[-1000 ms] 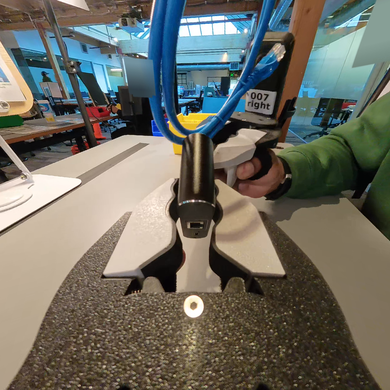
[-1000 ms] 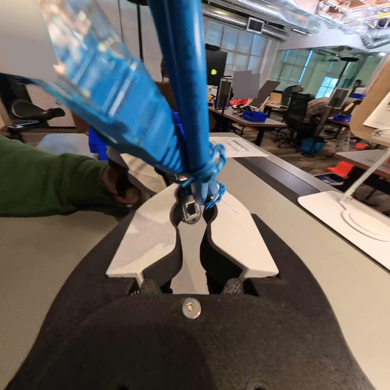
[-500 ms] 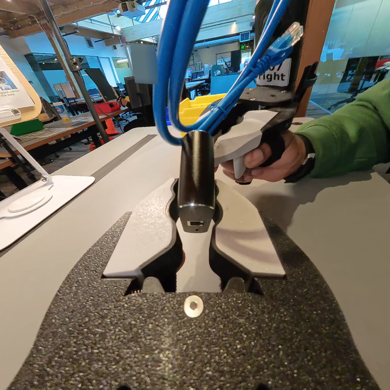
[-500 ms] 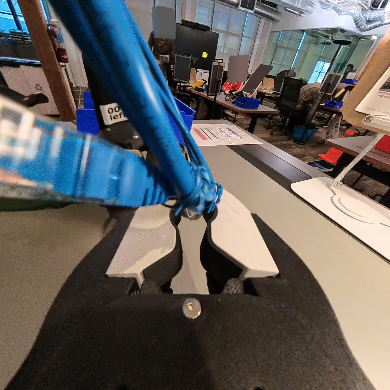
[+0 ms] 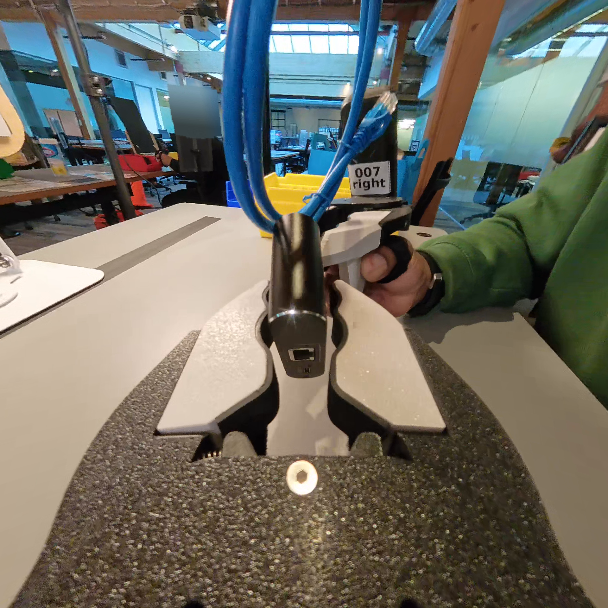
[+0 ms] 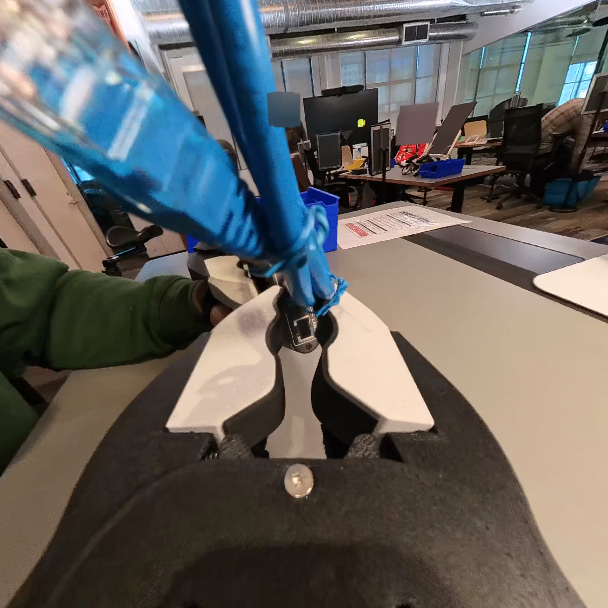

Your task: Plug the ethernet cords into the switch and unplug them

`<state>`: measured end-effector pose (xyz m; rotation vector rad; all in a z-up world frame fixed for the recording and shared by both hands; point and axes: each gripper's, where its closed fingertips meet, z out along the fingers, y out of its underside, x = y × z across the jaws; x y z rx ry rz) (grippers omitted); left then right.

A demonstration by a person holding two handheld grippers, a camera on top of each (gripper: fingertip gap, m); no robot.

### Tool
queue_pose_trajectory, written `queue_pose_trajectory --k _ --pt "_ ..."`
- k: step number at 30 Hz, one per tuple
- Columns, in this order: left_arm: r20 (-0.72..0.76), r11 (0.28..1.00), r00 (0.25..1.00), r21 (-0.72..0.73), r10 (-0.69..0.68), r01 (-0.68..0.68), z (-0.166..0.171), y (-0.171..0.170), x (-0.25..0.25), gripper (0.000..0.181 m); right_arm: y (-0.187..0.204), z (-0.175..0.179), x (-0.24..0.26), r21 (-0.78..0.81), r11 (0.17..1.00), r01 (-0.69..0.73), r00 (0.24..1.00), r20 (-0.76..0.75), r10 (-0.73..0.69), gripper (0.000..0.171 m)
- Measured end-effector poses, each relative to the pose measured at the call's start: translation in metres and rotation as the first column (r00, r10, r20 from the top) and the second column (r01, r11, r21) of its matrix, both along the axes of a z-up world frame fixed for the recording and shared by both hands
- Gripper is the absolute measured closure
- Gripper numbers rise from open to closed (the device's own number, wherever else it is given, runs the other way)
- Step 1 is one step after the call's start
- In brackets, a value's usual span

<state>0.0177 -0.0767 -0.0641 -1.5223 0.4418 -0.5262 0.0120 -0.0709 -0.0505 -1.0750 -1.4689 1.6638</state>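
Observation:
My left gripper (image 5: 297, 296) is shut on the switch (image 5: 296, 279), a black tube-shaped unit with an empty port facing the camera, held above the grey table (image 5: 131, 329). The right gripper (image 5: 355, 237) meets its far end. In the right wrist view my right gripper (image 6: 307, 306) is shut on the tied blue ethernet cord (image 6: 296, 263) where it meets the switch's other end (image 6: 302, 329), whose port shows. The cord (image 5: 243, 131) loops upward. Its free clear plug (image 5: 385, 105) sticks up, blurred at the top left of the right wrist view (image 6: 65, 82). Whether any plug is seated is hidden.
A hand in a green sleeve (image 5: 493, 256) holds the right gripper. A yellow bin (image 5: 296, 184) and a blue bin (image 6: 325, 210) stand at the table's far edges. A white stand base (image 5: 49, 289) and a laminated sheet (image 6: 401, 223) lie on the table. Left and right tips are no more than a few centimetres apart.
The right gripper has swung with the cord bundle; the free plug went from pointing sideways to pointing up, and the switch's port end shows between the right fingers again. The left grip is unchanged.

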Motion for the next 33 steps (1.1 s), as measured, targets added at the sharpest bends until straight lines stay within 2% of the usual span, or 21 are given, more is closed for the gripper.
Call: queue_pose_trajectory --k 5,10,15,21,29,33 --pt "0.022 0.996 0.999 -0.08 0.041 -0.039 -0.007 0.009 0.0 0.137 0.007 -0.002 -0.002 -0.011 1.0 0.019 1.0 0.006 -0.019 0.155" --pt "0.017 0.988 0.994 -0.105 0.111 -0.109 -0.01 0.014 -0.005 0.146 0.007 -0.002 -0.002 -0.005 1.0 0.021 1.0 0.003 -0.021 0.155" --pt "0.042 0.992 0.997 -0.109 0.071 -0.066 -0.009 0.011 -0.003 0.153 0.007 -0.002 -0.002 -0.037 0.999 -0.014 1.0 0.009 0.014 0.155" --pt "0.019 0.993 0.997 -0.088 0.078 -0.076 -0.008 0.01 -0.001 0.153 0.008 0.0 0.0 0.084 0.996 0.008 1.0 0.012 -0.009 0.154" --pt "-0.009 0.994 0.996 -0.051 0.093 -0.094 -0.006 0.01 0.0 0.153 0.008 0.003 0.001 0.069 0.997 0.03 0.999 0.016 -0.031 0.155" --pt "-0.1 0.999 0.994 -0.024 0.044 -0.047 -0.009 0.004 0.003 0.153 0.0 0.002 0.005 0.098 0.993 -0.071 0.997 0.034 0.068 0.155"
